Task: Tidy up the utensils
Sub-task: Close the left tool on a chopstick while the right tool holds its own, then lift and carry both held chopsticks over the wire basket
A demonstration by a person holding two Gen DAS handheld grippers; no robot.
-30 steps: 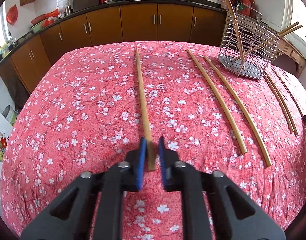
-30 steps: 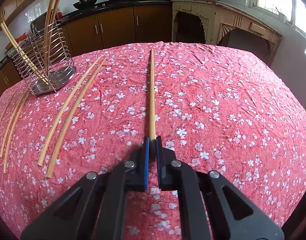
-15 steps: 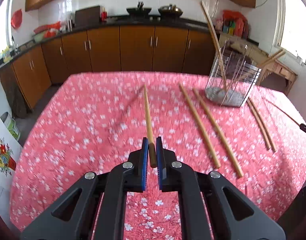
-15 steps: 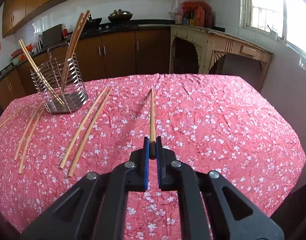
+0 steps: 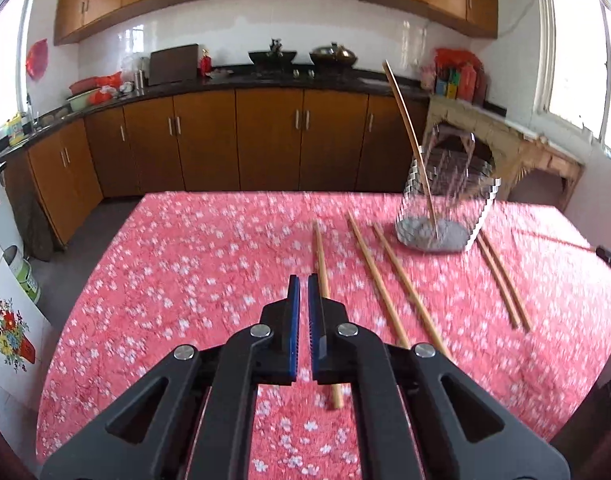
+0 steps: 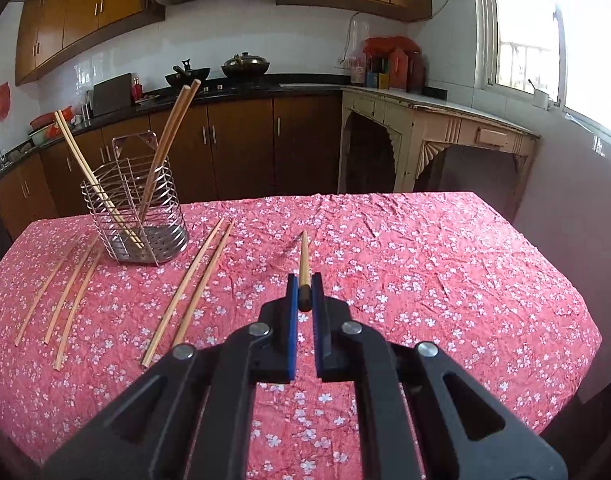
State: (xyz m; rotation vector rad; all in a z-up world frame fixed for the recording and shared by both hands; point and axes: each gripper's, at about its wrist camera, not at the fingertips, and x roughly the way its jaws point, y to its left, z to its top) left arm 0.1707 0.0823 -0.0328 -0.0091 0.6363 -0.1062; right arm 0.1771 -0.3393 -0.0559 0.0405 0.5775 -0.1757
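Note:
My left gripper (image 5: 300,280) hangs above the red flowered tablecloth (image 5: 185,260), shut with nothing between its blue pads. A wooden chopstick (image 5: 320,256) lies on the cloth just right of it, passing under the right finger. My right gripper (image 6: 304,280) is shut on the thick end of another chopstick (image 6: 304,256), which points forward, its tip clear of the cloth. The wire utensil holder (image 5: 445,184) stands at the far right in the left wrist view and at the far left (image 6: 133,208) in the right wrist view, with up to three chopsticks leaning in it.
A pair of chopsticks (image 5: 385,280) lies between the left gripper and the holder, another pair (image 5: 501,280) beyond it. In the right wrist view a pair (image 6: 197,284) and three more chopsticks (image 6: 65,288) lie left of my gripper. Cabinets and a side table stand behind.
Both grippers have risen and tilted up from the cloth. The right one lifted its chopstick. The left one's chopstick, between the pads half a second ago, now lies on the cloth beside the jaws.

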